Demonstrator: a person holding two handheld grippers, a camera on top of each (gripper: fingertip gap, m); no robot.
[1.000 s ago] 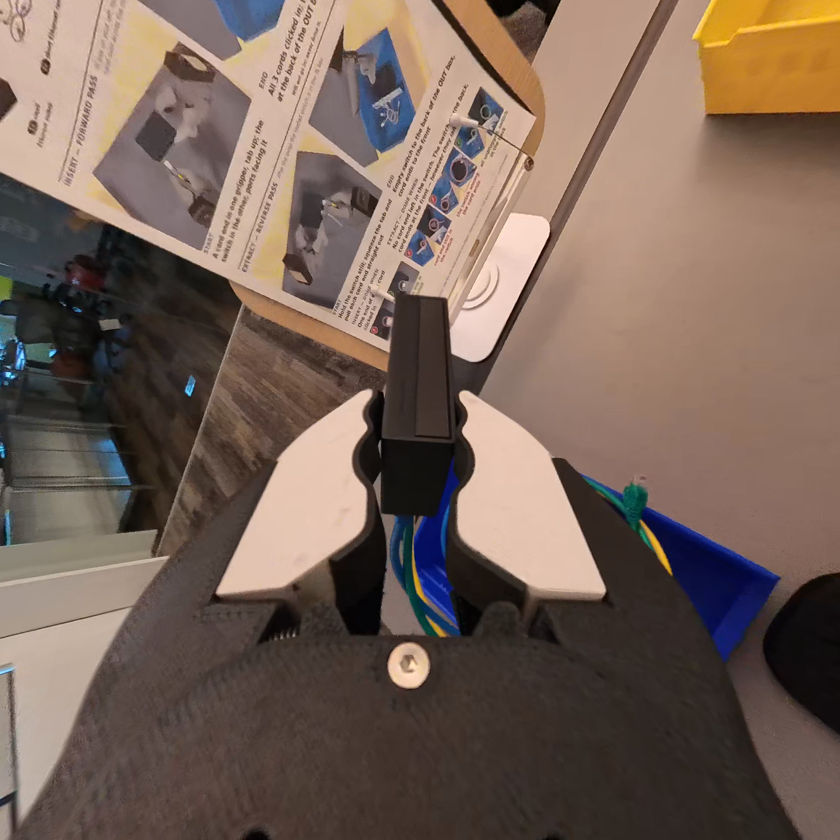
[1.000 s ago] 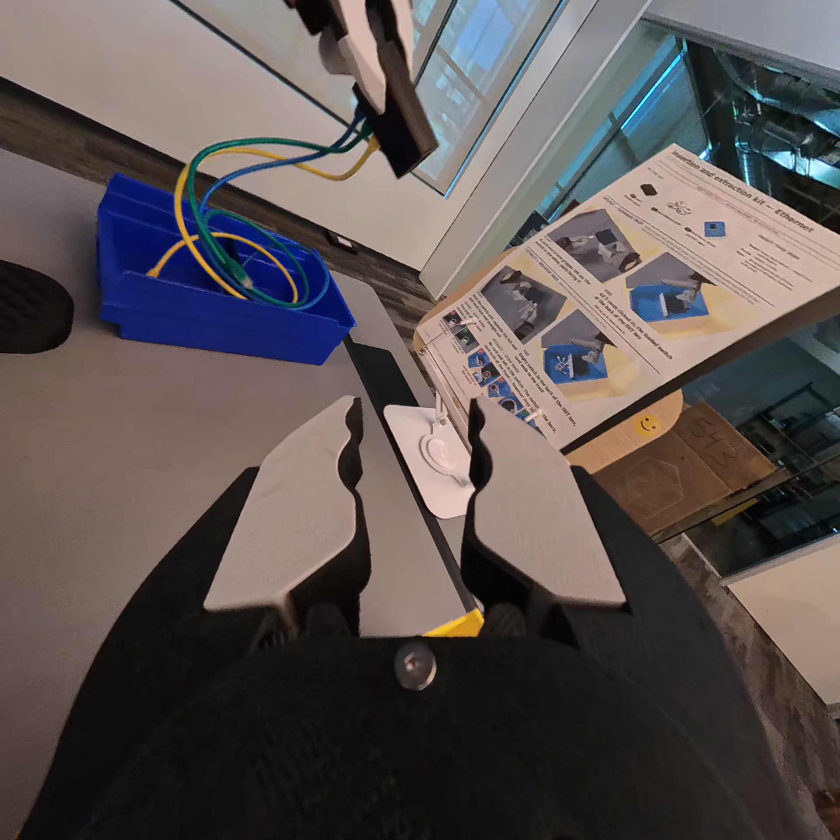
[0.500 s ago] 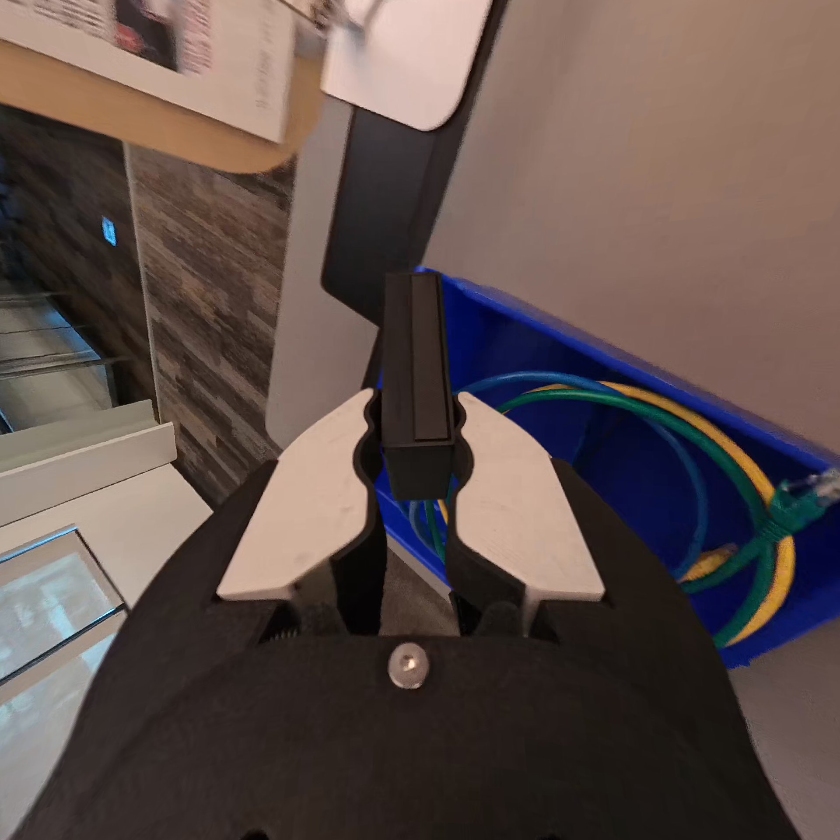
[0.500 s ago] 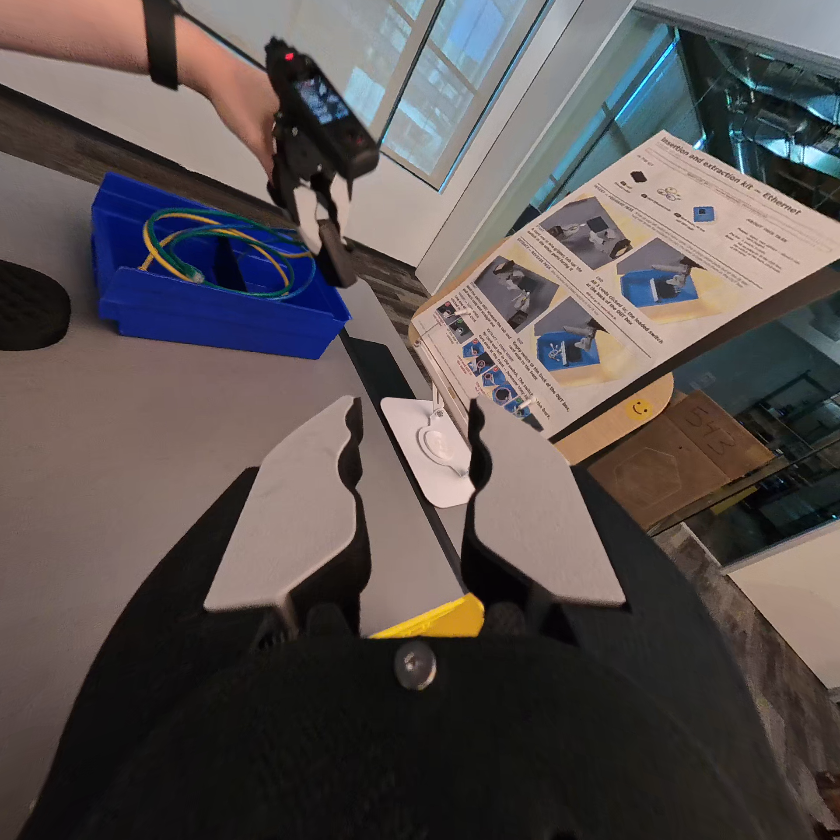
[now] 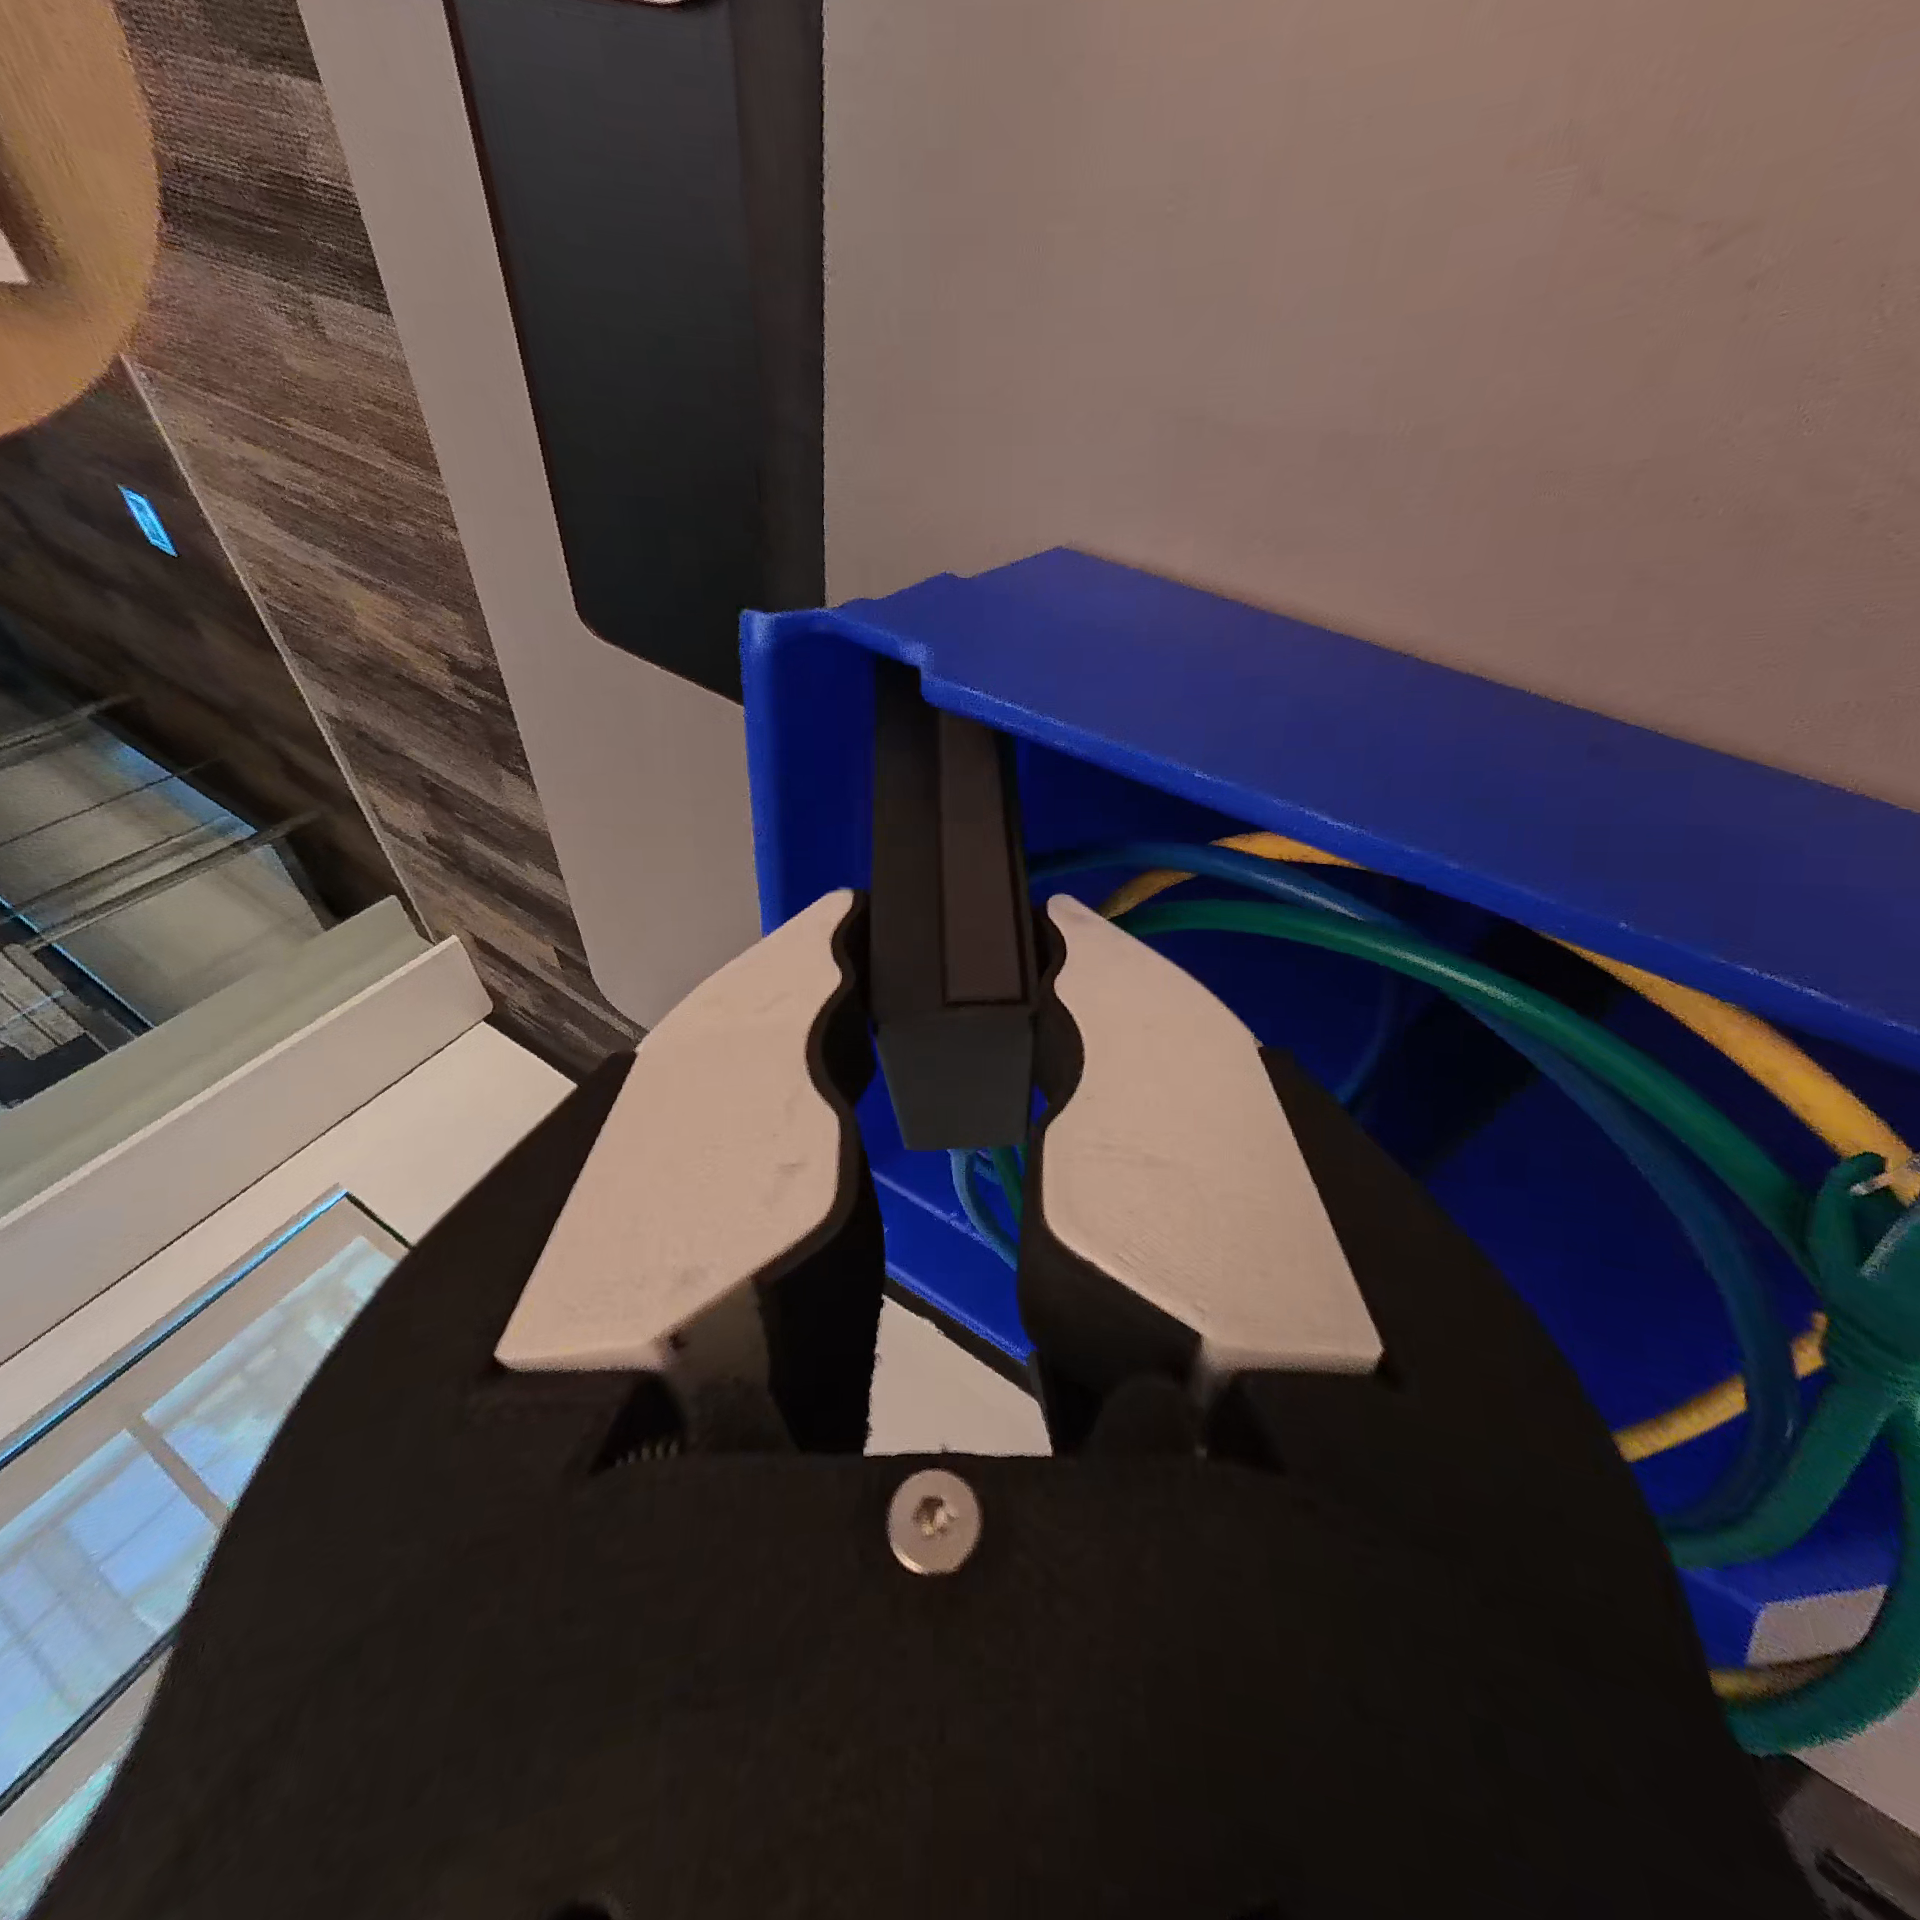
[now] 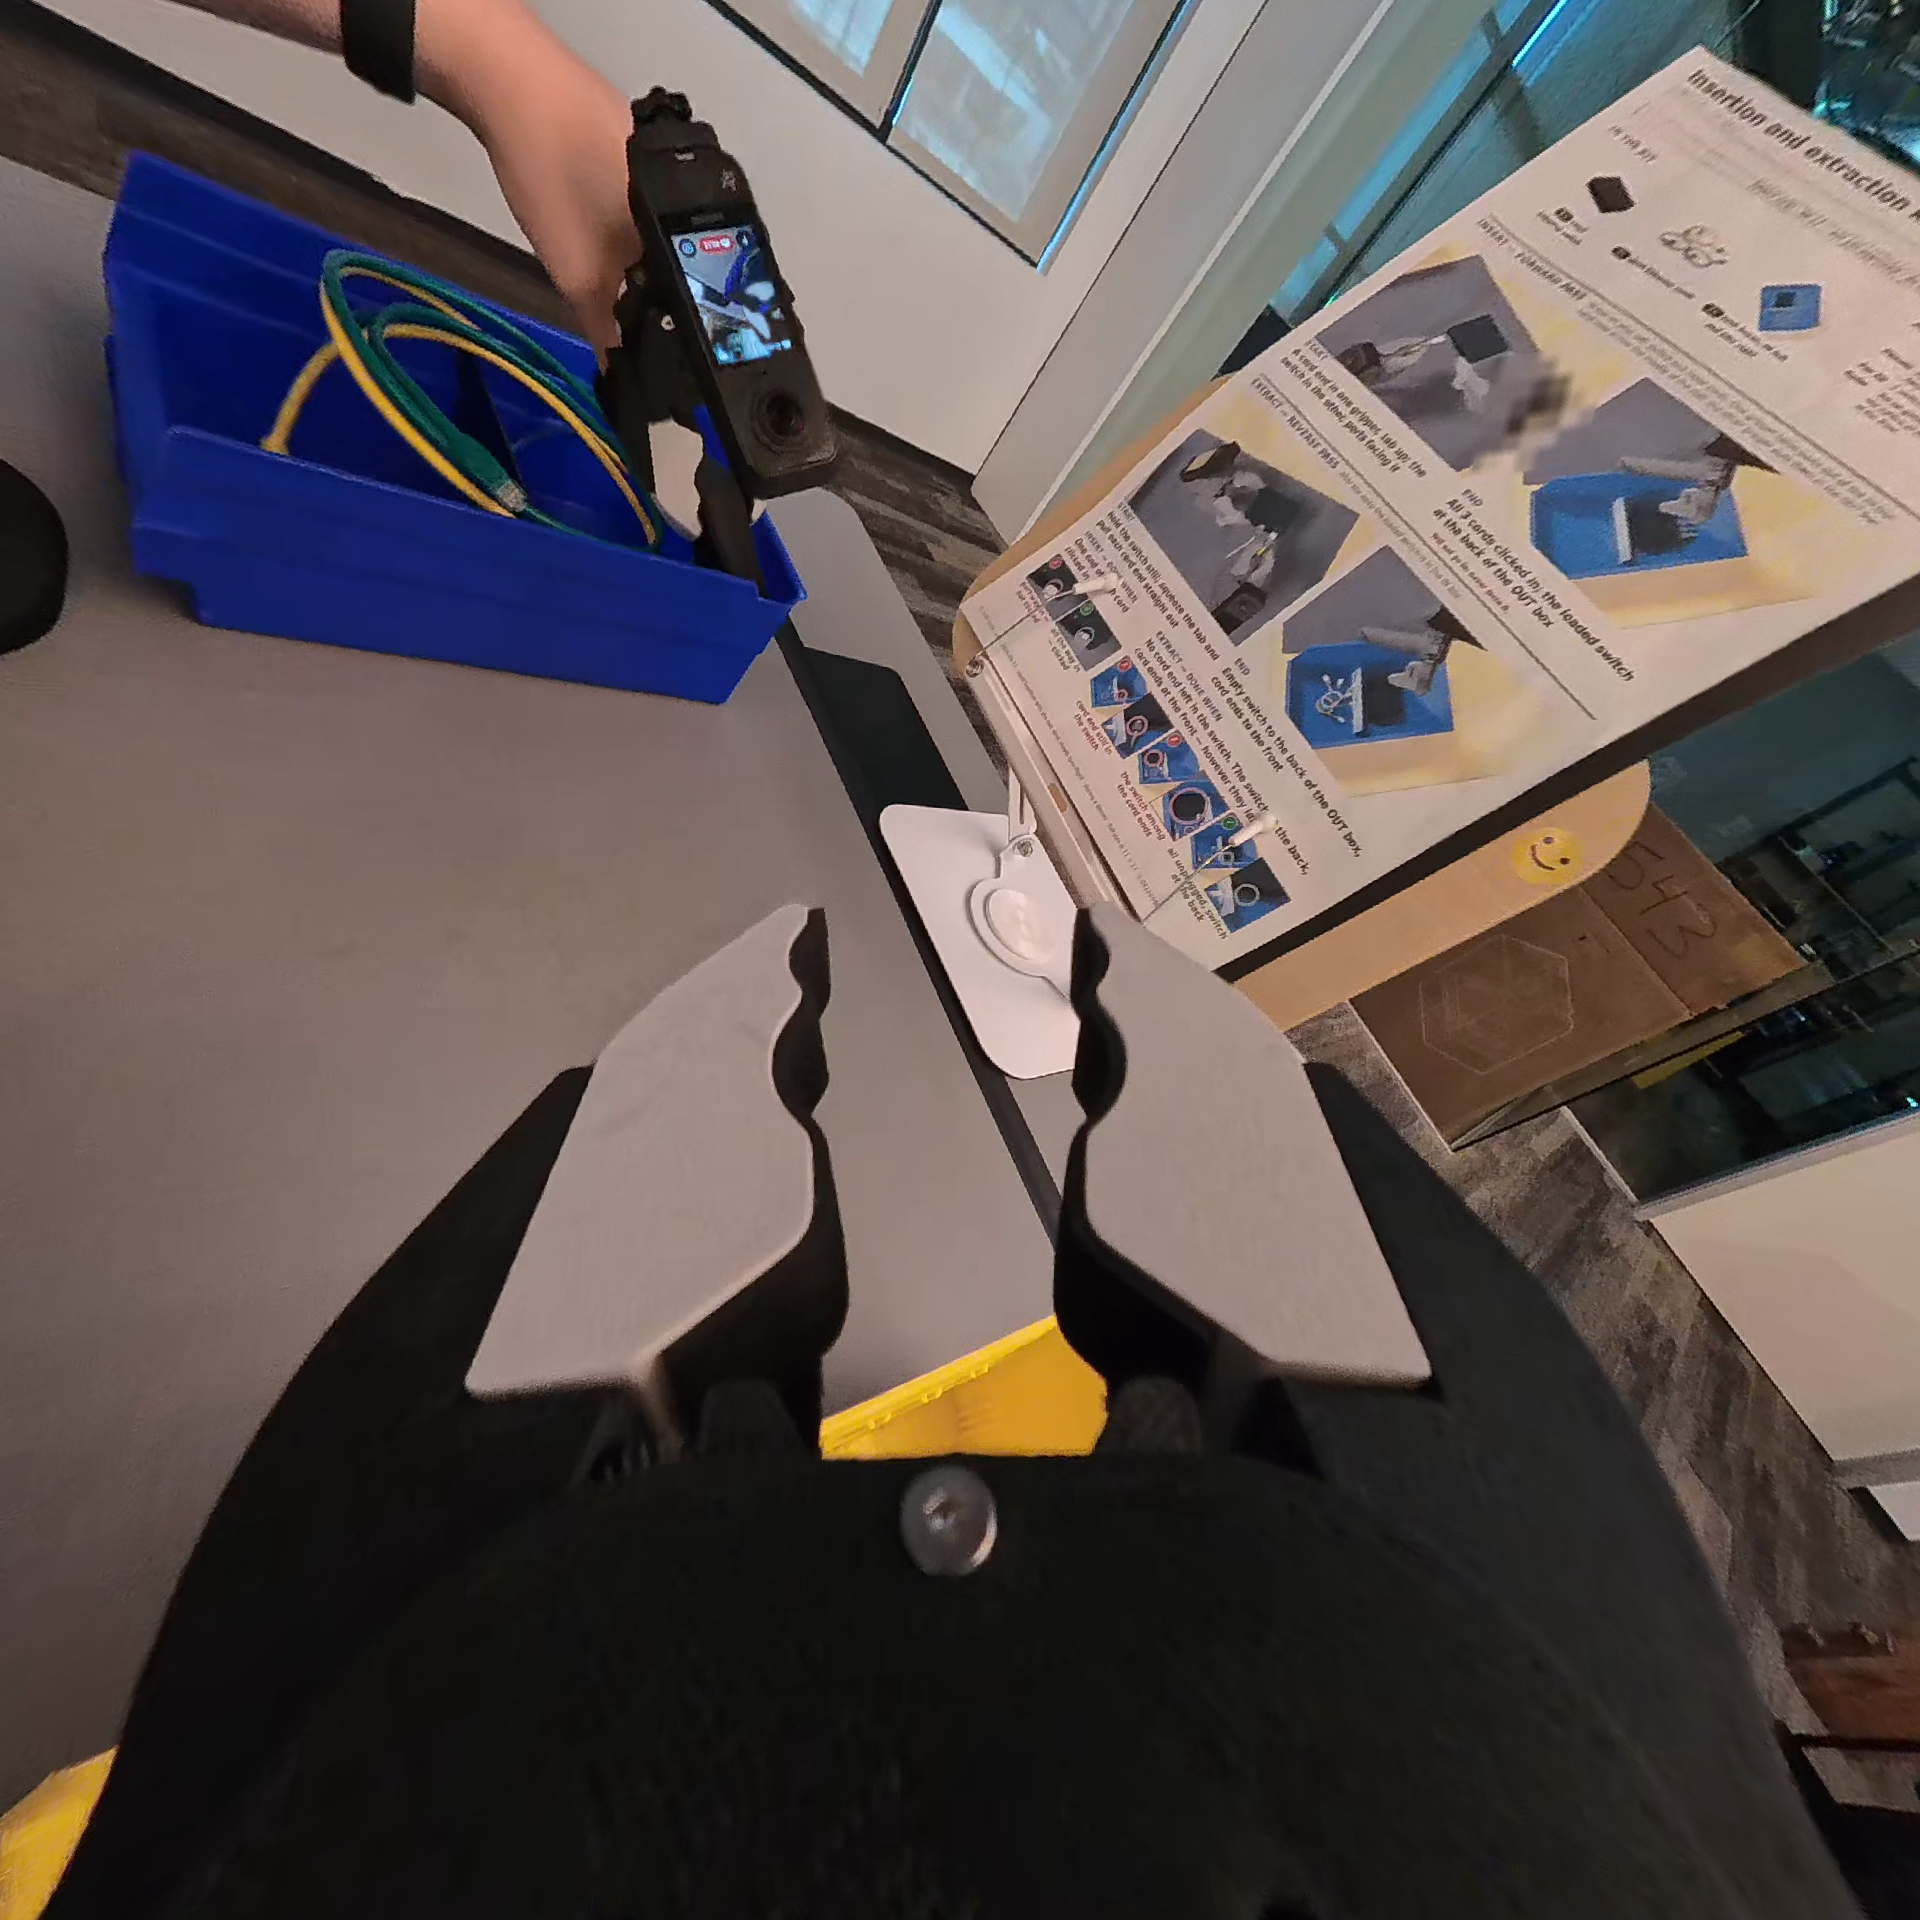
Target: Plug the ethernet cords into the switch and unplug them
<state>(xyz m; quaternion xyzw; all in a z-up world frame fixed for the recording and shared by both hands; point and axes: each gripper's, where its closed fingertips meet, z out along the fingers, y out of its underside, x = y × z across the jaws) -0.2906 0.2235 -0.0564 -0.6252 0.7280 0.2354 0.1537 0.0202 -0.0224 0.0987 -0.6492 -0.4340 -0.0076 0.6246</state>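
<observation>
The switch (image 5: 951,935), a slim black box, sits clamped between the fingers of the left claw (image 5: 948,961), its far end inside the corner of the blue bin (image 5: 1455,748) on the grey bench (image 5: 1351,312). Green, yellow and blue ethernet cords (image 5: 1538,1018) coil in the bin, seemingly still plugged in. The right claw (image 6: 945,1039) hangs apart and empty above the bench.

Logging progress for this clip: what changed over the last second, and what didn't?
The left hand-held gripper carried the black switch from high above the table down into the corner of the blue bin, its three cords settling into the bin. It stayed shut on the switch throughout. The right hand-held gripper stayed open and empty over the table, barely moving.
</observation>
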